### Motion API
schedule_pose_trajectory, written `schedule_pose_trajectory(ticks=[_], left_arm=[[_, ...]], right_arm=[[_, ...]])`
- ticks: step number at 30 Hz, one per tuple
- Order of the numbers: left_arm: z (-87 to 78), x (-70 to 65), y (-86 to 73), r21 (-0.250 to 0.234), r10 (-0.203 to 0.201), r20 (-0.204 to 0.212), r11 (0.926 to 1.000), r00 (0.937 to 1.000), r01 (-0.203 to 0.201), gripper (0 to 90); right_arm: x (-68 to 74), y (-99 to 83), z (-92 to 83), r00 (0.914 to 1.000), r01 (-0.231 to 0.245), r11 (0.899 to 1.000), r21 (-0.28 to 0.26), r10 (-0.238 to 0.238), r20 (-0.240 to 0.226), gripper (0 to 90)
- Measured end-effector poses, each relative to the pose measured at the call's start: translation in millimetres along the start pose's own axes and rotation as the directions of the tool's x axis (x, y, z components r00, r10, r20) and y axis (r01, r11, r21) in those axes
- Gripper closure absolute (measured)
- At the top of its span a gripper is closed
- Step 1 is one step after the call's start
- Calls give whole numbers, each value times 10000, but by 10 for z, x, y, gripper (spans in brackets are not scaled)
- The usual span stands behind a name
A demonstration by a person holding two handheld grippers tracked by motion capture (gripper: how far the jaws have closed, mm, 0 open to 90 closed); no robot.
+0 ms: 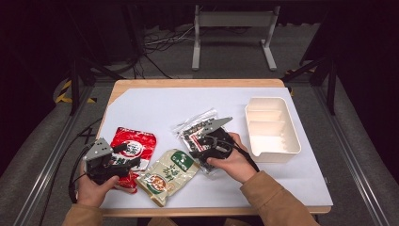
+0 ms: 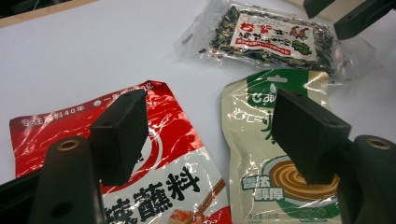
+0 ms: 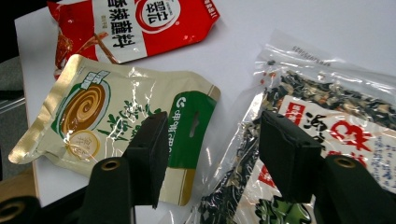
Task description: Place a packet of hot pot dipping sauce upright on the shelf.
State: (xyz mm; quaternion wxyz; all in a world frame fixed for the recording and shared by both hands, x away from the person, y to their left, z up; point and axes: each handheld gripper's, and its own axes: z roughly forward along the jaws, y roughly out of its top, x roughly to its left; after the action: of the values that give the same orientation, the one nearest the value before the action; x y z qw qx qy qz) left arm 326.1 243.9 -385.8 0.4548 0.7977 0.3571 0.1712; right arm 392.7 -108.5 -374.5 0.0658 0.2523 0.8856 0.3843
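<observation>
Three food packets lie on the white table top [image 1: 155,106]. A red packet [image 1: 134,143] is at the left, a cream and green packet [image 1: 167,176] in the middle, and a clear bag of dark dried food [image 1: 200,125] to its right. My left gripper [image 1: 129,157] hovers open over the red packet [image 2: 173,135], beside the cream packet [image 2: 261,154], and its jaws [image 2: 210,126] hold nothing. My right gripper [image 1: 200,141] is open low over the clear bag [image 3: 336,107] and the green top of the cream packet [image 3: 116,116]. Between its jaws [image 3: 217,140] lies the bag's clear edge, not gripped.
A white divided bin [image 1: 272,129] stands at the right of the table, close to the right hand. The wooden table edge [image 1: 197,83] runs along the far side. Cables and a metal stand [image 1: 233,33] are on the floor beyond.
</observation>
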Motion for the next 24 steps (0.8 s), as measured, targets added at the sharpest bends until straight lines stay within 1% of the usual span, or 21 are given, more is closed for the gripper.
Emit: schedule_pose_trajectory(ticks=[3, 6, 9, 11, 12, 14, 16, 17, 22, 24], left_arm=[[5, 3, -1, 43, 52, -15, 10000, 10000, -52, 282], [12, 1, -2, 57, 66, -12, 10000, 10000, -66, 282], [16, 2, -3, 81, 48, 11, 10000, 10000, -48, 281], [19, -2, -6, 103, 4, 20, 9999, 10000, -4, 281], [22, 1, -6, 97, 36, 21, 9999, 10000, -36, 282], [24, 1, -8, 105, 35, 20, 9999, 10000, -35, 282], [30, 2, -11, 83, 12, 26, 10000, 10000, -13, 283], [29, 3, -12, 108, 10, 22, 9999, 10000, -11, 282], [33, 2, -13, 104, 14, 32, 9999, 10000, -15, 283], [32, 1, -9, 162, 76, -3, 9998, 10000, -76, 284]], right_arm=[[17, 13, 93, 9998, -44, 9997, 242, 48, -183, 450], [32, 17, 174, 9996, -76, 9988, 476, 89, -257, 465], [39, 12, 261, 9993, -150, 9964, 829, 177, -321, 479], [44, 7, 317, 9982, -258, 9934, 1117, 318, -517, 486], [49, 4, 337, 9981, -277, 9918, 1247, 342, -508, 486], [50, 1, 358, 9981, -259, 9907, 1338, 330, -511, 486], [59, -7, 398, 9976, -397, 9871, 1551, 480, -502, 486], [59, -11, 409, 9973, -381, 9855, 1656, 479, -553, 486], [82, -30, 475, 9960, -363, 9790, 2005, 517, -722, 486], [93, -34, 487, 9960, -381, 9781, 2044, 537, -713, 485]])
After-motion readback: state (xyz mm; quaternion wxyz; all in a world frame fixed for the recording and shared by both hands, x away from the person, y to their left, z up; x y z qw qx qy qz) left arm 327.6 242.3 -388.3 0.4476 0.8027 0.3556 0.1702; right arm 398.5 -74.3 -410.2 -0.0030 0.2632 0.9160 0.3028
